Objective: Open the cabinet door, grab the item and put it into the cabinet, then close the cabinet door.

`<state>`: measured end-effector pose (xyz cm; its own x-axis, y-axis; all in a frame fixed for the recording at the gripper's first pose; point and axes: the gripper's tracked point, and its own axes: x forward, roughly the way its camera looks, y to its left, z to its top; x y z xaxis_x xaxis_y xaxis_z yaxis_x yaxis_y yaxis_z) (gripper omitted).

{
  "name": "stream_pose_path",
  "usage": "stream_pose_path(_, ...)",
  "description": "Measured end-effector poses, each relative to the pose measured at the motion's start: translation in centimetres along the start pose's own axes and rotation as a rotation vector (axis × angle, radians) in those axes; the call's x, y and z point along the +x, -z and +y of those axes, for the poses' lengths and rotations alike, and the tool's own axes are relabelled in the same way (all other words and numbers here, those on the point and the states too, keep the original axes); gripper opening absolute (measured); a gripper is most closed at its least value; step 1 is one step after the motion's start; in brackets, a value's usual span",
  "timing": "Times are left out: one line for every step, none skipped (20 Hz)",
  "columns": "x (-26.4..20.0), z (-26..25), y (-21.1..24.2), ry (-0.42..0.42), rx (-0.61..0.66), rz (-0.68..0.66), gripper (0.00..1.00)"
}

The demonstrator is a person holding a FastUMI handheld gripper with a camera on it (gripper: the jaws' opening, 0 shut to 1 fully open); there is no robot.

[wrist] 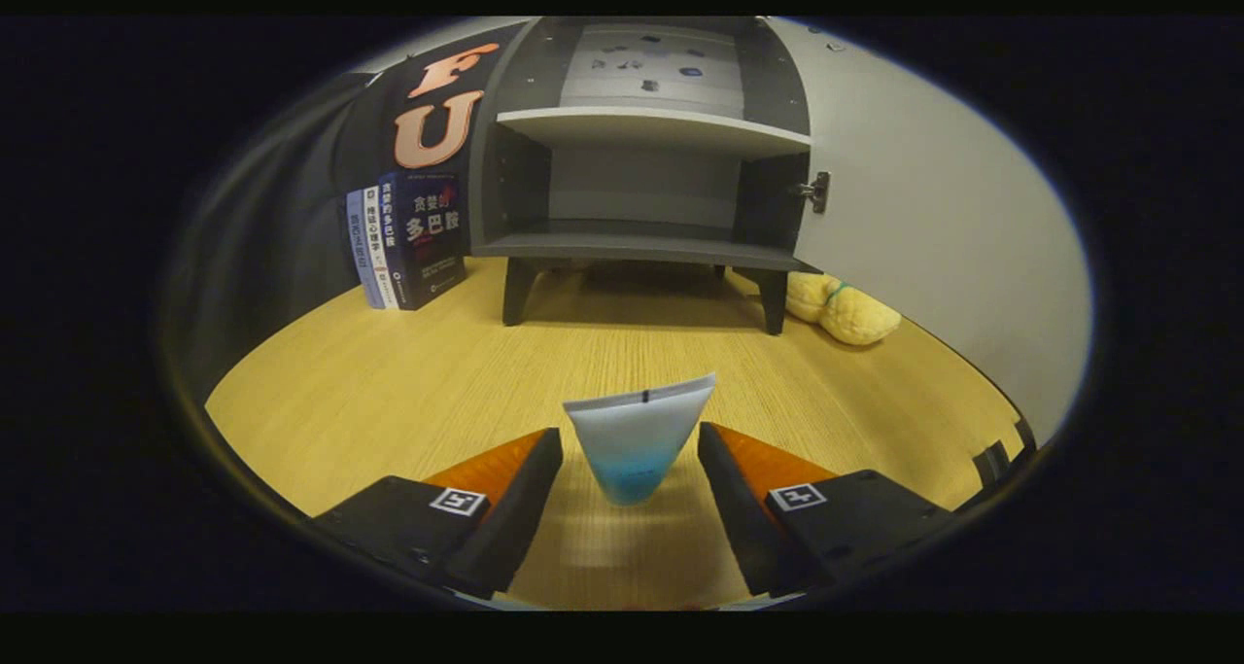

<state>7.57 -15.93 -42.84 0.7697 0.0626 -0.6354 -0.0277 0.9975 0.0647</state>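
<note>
Gripper view, jaws apart around tube (637, 440), cabinet (641, 168) door (933, 217) open

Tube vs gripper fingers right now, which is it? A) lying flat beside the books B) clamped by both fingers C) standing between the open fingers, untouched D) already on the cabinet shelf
C: the tube stands on the table between the fingers of the open gripper, with a gap on each side.

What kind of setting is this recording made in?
Likely a staged tabletop booth, not a real home: a small open cabinet on a wooden table, books against a cloth wall. The gripper is open around a tube.
</note>
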Motion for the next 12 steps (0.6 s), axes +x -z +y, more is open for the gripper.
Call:
stream_pose_path(0.2, 0.5, -0.1, -0.013, -0.016, 0.002, 0.83)
stream_pose_path(0.8, 0.8, 0.0, -0.021, -0.03, 0.01, 0.69)
stream_pose_path(0.9, 0.6, -0.3, 0.003, -0.036, 0.012, 0.54)
stream_pose_path(0.9, 0.2, -0.2, 0.03, -0.05, 0.024, 0.52)
stream_pose_path(0.6, 0.1, -0.5, 0.05, -0.073, 0.034, 0.52)
stream_pose_path(-0.2, 0.0, -0.9, 0.069, -0.089, 0.036, 0.5)
stream_pose_path(-0.9, 0.0, -1.8, 0.084, -0.101, 0.029, 0.48)
stream_pose_path(-2.0, 0.1, -3.1, 0.094, -0.113, 0.013, 0.48)
stream_pose_path(-3.2, 0.2, -4.8, 0.107, -0.13, -0.013, 0.48)
stream_pose_path(-4.5, 0.4, -6.9, 0.116, -0.144, -0.05, 0.48)
stream_pose_path(-5.8, 0.9, -9.3, 0.122, -0.152, -0.093, 0.48)
stream_pose_path(-7.2, 1.3, -11.9, 0.123, -0.155, -0.134, 0.48)
